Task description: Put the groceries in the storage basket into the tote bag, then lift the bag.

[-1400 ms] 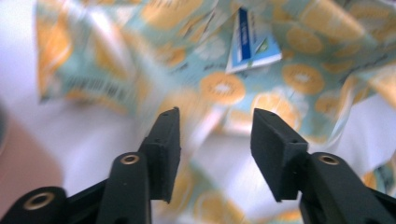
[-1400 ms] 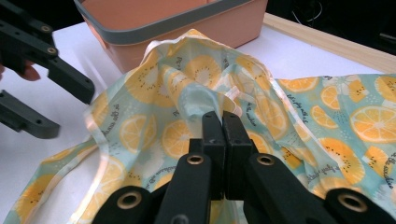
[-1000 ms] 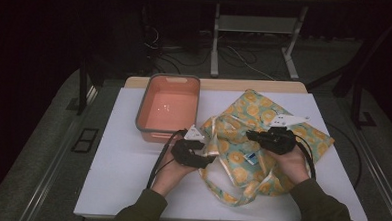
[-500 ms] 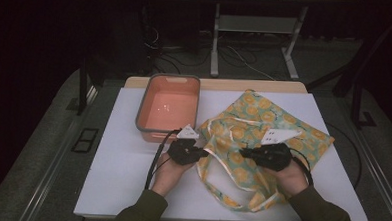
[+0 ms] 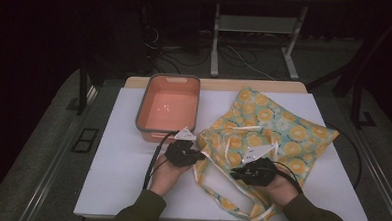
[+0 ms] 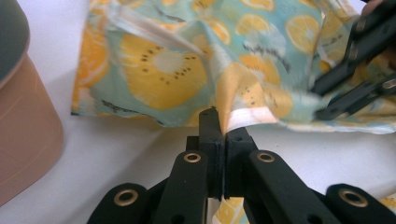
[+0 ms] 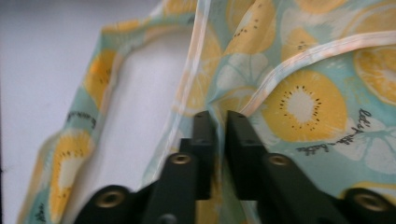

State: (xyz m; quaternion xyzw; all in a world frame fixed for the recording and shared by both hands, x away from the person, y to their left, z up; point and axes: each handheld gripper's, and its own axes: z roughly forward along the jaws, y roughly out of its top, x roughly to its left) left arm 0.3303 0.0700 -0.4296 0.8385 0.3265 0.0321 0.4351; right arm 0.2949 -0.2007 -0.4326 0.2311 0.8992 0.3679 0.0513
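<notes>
Left gripper [image 6: 223, 122] clamped on tote bag [image 5: 263, 128] hem beside pink tub [image 5: 167, 105]; right gripper [image 7: 219, 116] just loosened, fabric between. Keep left pinch firm, regrip right squarely.

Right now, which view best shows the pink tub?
The high view: the whole pink tub sits on the white table, left of the fruit-print bag. The left gripper view catches only its rounded corner; the right gripper view looks at bag fabric.
</notes>
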